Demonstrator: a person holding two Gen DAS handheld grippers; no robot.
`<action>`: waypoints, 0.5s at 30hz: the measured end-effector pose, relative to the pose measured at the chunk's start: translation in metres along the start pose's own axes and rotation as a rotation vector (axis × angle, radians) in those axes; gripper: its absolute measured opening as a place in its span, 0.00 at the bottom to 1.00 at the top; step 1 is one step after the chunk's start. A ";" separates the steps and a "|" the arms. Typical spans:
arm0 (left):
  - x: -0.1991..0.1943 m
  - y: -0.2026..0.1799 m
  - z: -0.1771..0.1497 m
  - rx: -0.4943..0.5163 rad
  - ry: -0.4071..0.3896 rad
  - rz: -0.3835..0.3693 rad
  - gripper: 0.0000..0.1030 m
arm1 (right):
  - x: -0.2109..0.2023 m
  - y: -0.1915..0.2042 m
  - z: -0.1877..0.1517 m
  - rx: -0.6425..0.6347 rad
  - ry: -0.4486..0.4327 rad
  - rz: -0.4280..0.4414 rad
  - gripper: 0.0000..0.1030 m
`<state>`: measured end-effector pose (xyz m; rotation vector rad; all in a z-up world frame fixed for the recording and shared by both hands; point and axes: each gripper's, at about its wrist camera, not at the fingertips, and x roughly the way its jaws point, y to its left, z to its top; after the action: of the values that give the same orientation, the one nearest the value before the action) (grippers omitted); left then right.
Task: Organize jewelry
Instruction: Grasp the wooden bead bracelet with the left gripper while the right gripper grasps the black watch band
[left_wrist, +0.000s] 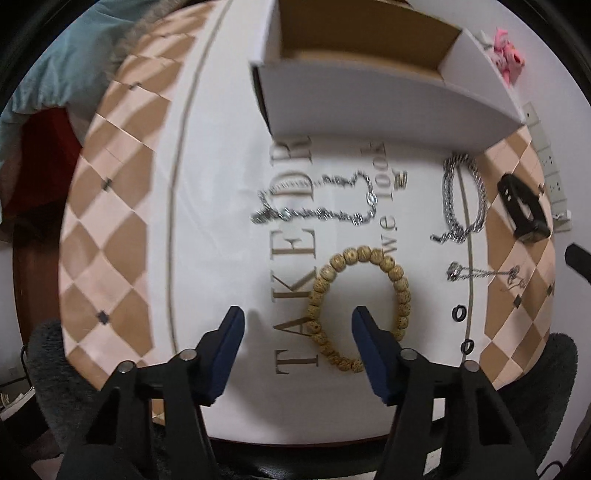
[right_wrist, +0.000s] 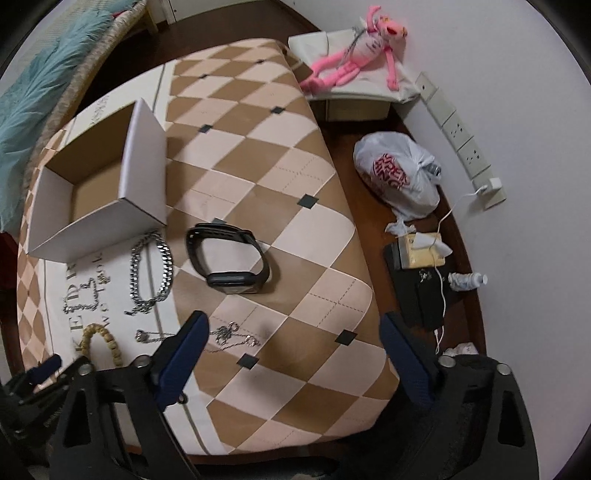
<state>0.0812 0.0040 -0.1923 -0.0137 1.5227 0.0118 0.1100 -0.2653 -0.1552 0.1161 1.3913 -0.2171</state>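
A tan beaded bracelet (left_wrist: 360, 302) lies on the white printed cloth, its left side between the fingers of my open, empty left gripper (left_wrist: 297, 317). A thin silver chain (left_wrist: 317, 206) lies beyond it. A thick silver bracelet (left_wrist: 463, 195) (right_wrist: 151, 269), a black smartwatch (left_wrist: 522, 208) (right_wrist: 229, 258) and a fine silver necklace (left_wrist: 480, 275) (right_wrist: 221, 336) lie to the right. An open white cardboard box (left_wrist: 369, 99) (right_wrist: 96, 184) stands behind them. My right gripper (right_wrist: 291, 332) is open and empty above the necklace.
Two small black rings (left_wrist: 460, 314) lie near the cloth's right edge. A pink plush toy (right_wrist: 354, 48), a white plastic bag (right_wrist: 399, 177), a wall socket strip (right_wrist: 461, 136) and small clutter (right_wrist: 424, 258) lie on the floor to the right. A teal blanket (right_wrist: 37, 85) is at far left.
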 end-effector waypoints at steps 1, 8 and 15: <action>0.003 -0.001 0.000 0.002 0.005 -0.005 0.55 | 0.004 -0.001 0.002 0.006 0.002 0.004 0.89; 0.009 -0.013 0.005 0.047 -0.027 -0.002 0.34 | 0.013 -0.007 0.017 0.044 0.002 0.040 0.88; 0.002 -0.016 0.020 0.061 -0.053 -0.017 0.07 | 0.037 -0.004 0.031 0.067 0.040 0.067 0.64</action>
<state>0.1019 -0.0115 -0.1928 0.0223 1.4688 -0.0469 0.1452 -0.2786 -0.1855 0.2238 1.4182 -0.2066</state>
